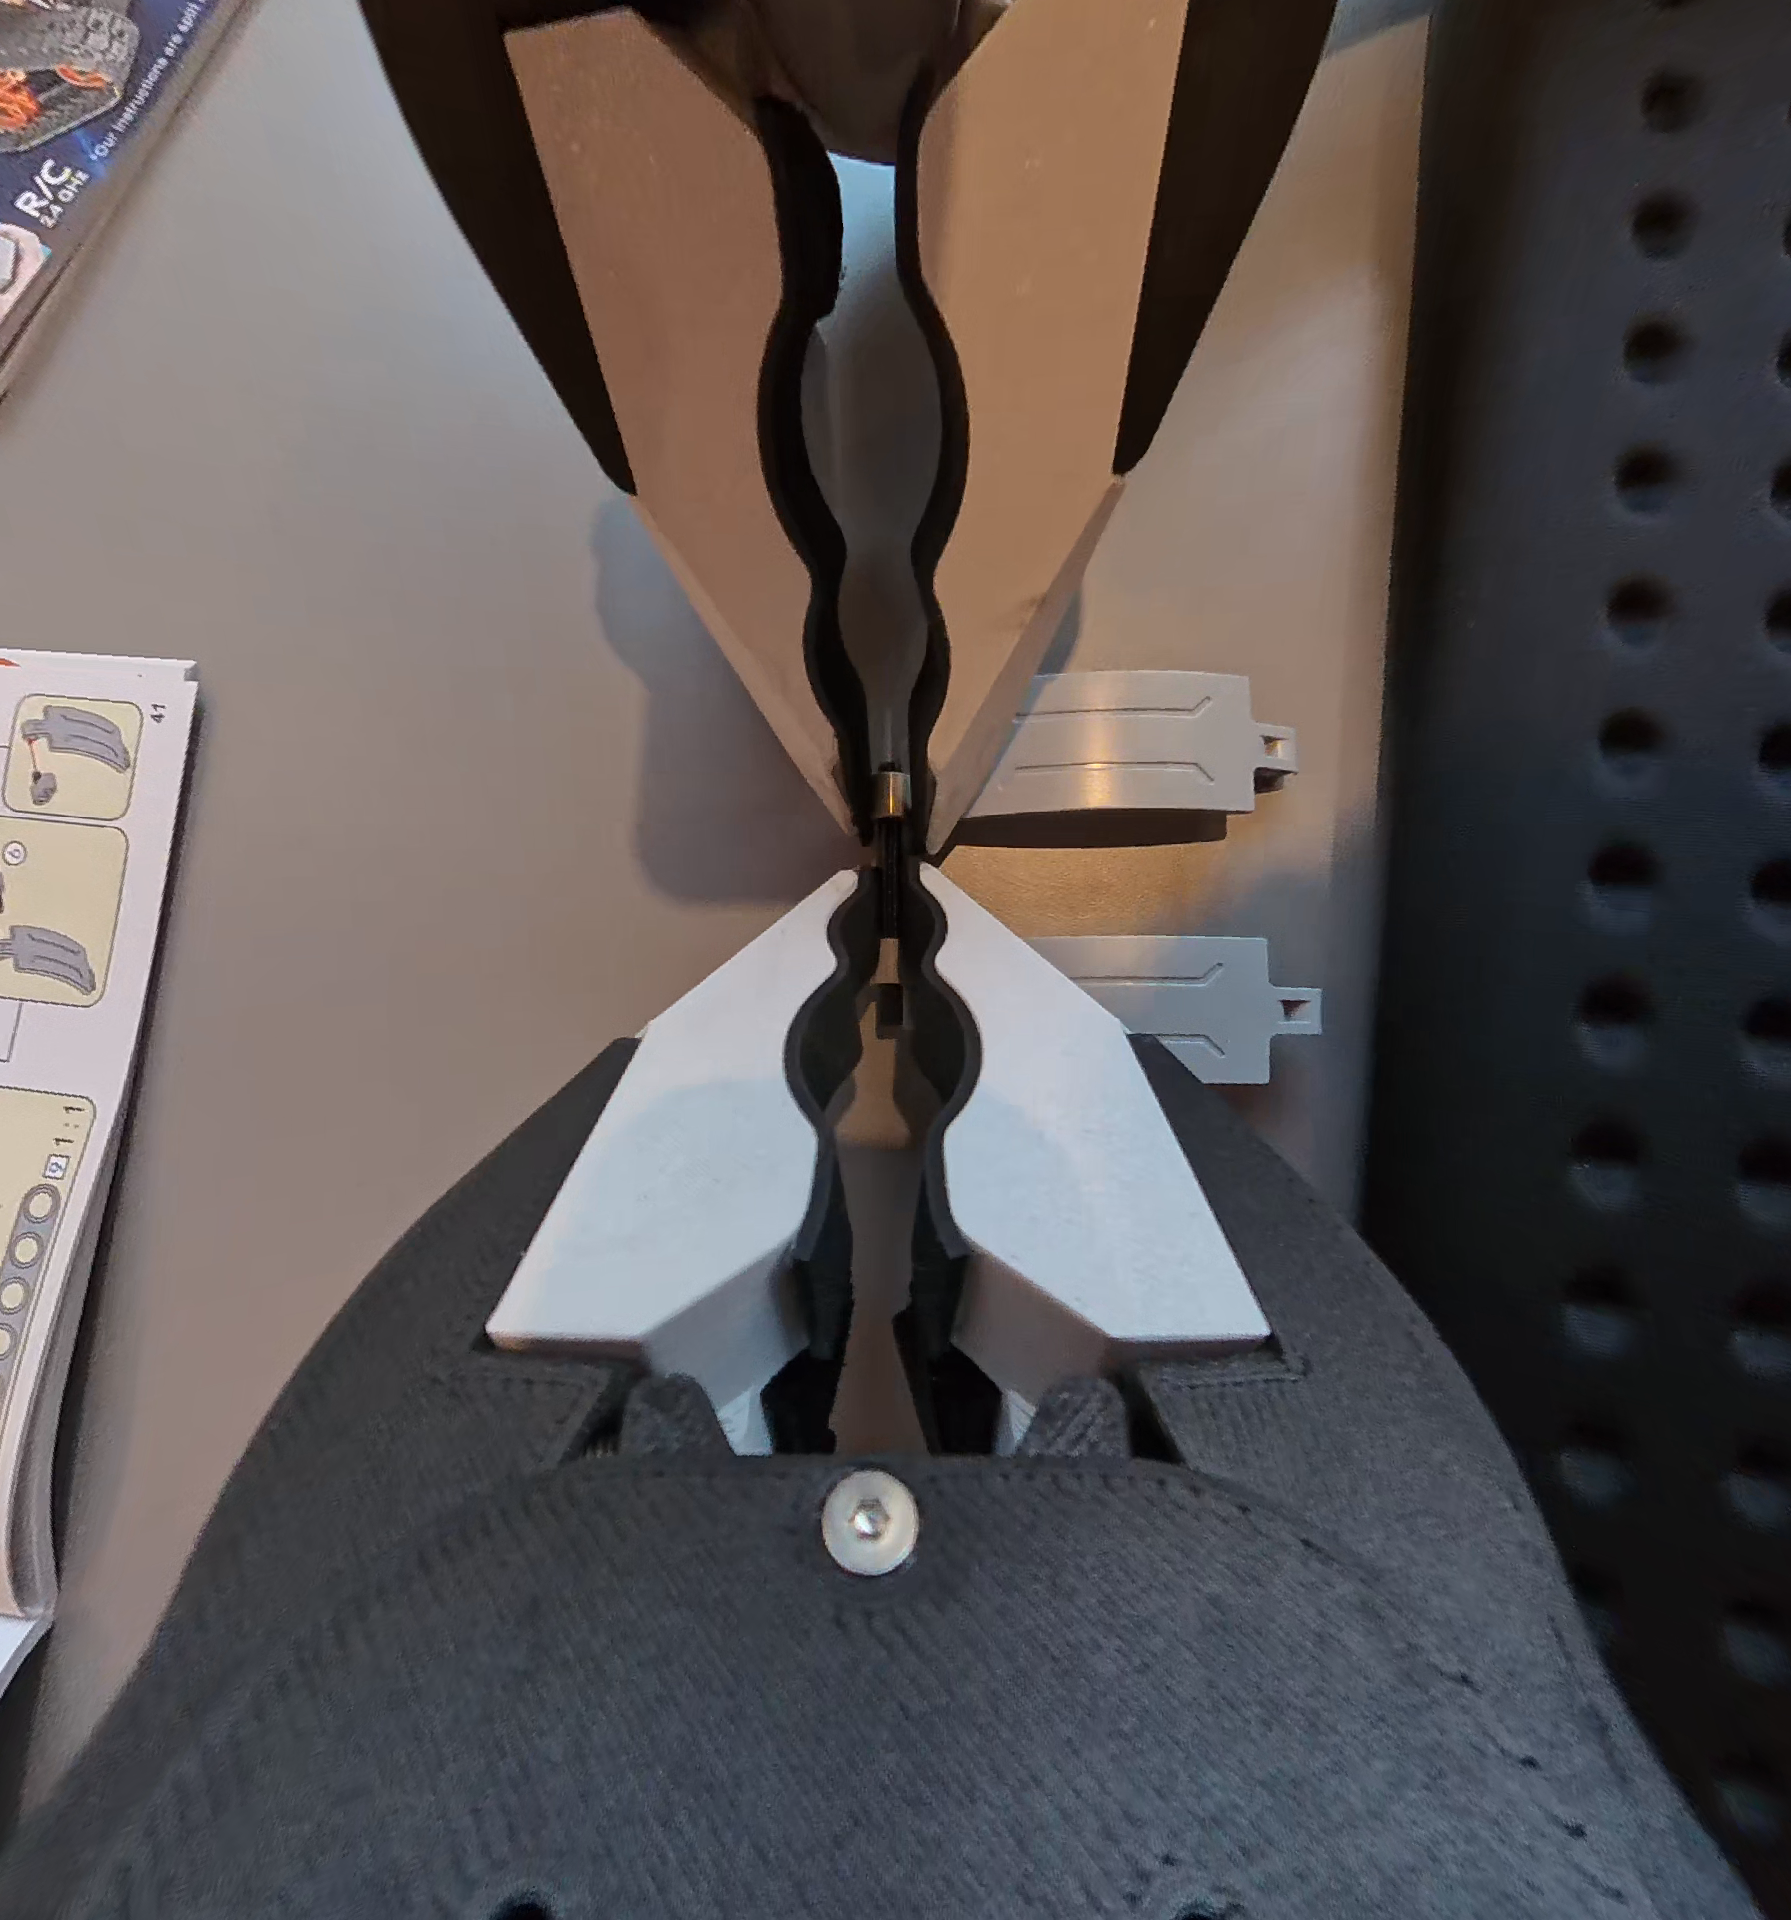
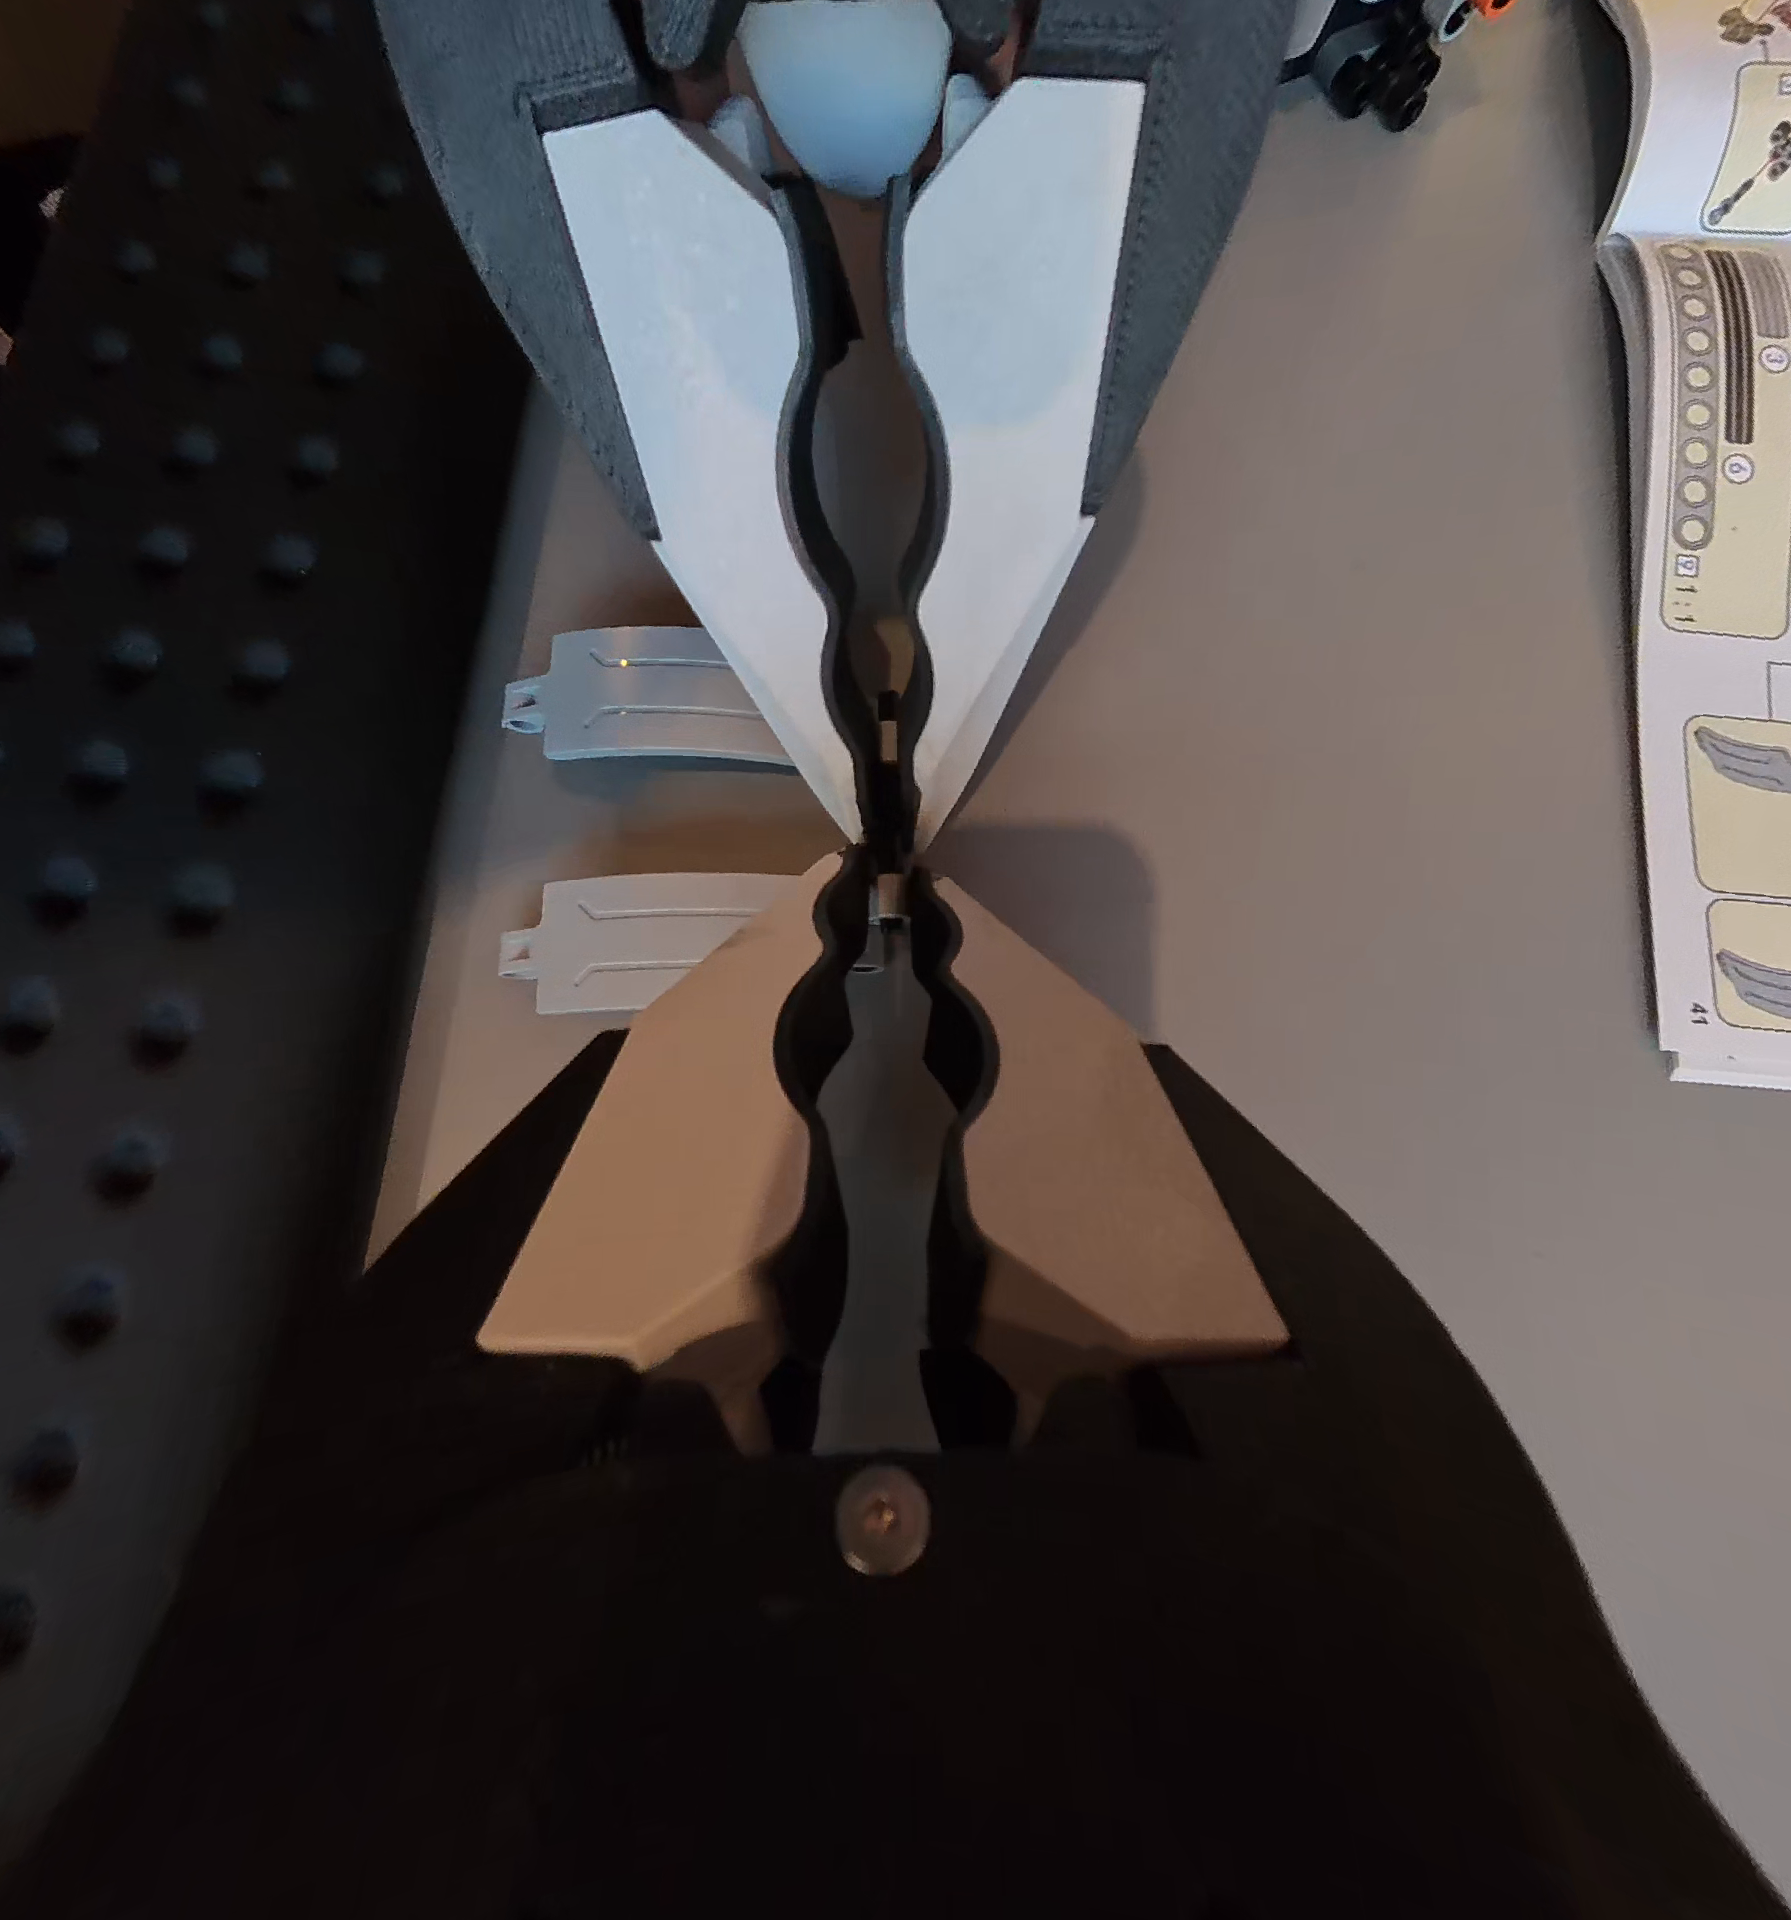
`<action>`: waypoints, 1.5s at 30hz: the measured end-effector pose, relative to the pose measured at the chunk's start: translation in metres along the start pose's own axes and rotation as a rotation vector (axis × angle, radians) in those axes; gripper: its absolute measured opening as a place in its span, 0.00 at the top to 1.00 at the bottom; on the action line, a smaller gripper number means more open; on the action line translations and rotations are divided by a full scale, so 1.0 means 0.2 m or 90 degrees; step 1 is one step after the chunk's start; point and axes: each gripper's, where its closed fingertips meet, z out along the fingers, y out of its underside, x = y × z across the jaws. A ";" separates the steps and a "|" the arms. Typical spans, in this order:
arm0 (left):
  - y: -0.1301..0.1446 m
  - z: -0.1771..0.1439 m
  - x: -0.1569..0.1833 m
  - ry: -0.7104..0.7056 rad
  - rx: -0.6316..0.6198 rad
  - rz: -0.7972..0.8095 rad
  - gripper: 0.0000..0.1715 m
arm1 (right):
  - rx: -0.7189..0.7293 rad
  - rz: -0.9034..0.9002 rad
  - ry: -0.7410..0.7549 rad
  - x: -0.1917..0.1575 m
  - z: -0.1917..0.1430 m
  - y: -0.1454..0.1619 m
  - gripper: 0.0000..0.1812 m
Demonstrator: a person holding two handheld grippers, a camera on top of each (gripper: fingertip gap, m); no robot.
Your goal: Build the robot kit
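Note:
My two grippers meet tip to tip above a grey table (image 1: 403,623). My left gripper (image 1: 889,883) is shut on a thin black axle (image 1: 889,909). It enters the right wrist view from the top (image 2: 886,831). My right gripper (image 2: 883,883) is shut on a small grey connector (image 2: 883,906). It enters the left wrist view from the top (image 1: 891,831), where the connector (image 1: 889,795) sits on the axle's end. Two grey curved panels (image 1: 1119,753) (image 1: 1182,1003) lie on the table just beside the tips. They also show in the right wrist view (image 2: 652,707) (image 2: 631,940).
An open instruction booklet (image 1: 39,1039) (image 2: 1753,727) lies on the table on the side away from the panels. A blue box (image 1: 39,156) sits farther off. A black mat with holes and studs (image 1: 1649,831) (image 2: 143,727) borders the panels' side. Dark toy parts (image 2: 1379,73) lie beyond. Both grippers' tips are close together, under 4 cm apart.

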 end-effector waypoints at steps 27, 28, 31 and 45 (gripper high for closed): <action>0.24 -0.17 -0.24 -0.125 -0.077 -0.038 0.99 | -0.052 0.040 0.074 0.15 -0.21 0.22 1.00; 0.23 -0.16 -0.20 -0.082 -0.050 -0.066 0.99 | -0.029 0.068 0.049 0.14 -0.22 0.22 1.00; 0.17 -0.12 -0.16 -0.106 -0.067 0.018 0.98 | -0.052 0.029 0.052 0.14 -0.19 0.20 1.00; 0.14 -0.10 -0.15 -0.067 0.009 -0.057 0.99 | 0.051 0.122 0.138 0.16 -0.52 0.19 0.88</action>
